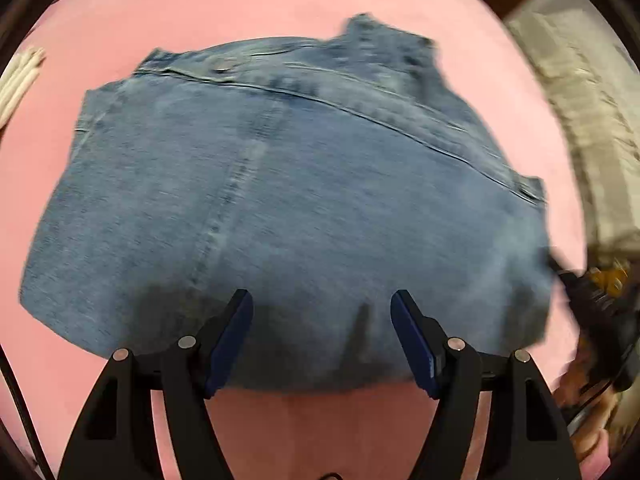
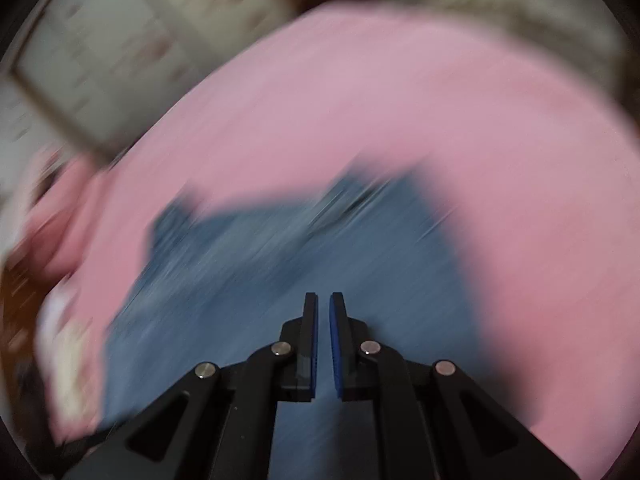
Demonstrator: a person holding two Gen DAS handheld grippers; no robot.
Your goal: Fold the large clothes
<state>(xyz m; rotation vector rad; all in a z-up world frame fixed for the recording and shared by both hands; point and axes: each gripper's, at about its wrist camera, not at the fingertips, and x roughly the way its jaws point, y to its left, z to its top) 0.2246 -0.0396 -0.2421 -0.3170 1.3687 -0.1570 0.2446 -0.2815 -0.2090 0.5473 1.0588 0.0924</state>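
Observation:
A blue denim garment (image 1: 288, 208), jeans folded into a broad stack with the waistband at the far side, lies on a pink sheet (image 1: 200, 12). My left gripper (image 1: 322, 300) is open, its two fingers wide apart just above the near folded edge, holding nothing. In the right wrist view the denim (image 2: 288, 264) is heavily motion-blurred. My right gripper (image 2: 324, 300) hovers over it with its fingers almost together, a thin gap between the pads and nothing in it. The other gripper and a hand show blurred at the right edge of the left wrist view (image 1: 600, 320).
The pink sheet (image 2: 440, 120) covers the whole work surface. White folded cloth (image 1: 20, 76) lies at its far left. A beige patterned bedding or floor area (image 1: 580, 100) lies beyond the right edge. A pale framed panel (image 2: 92, 60) stands at the upper left.

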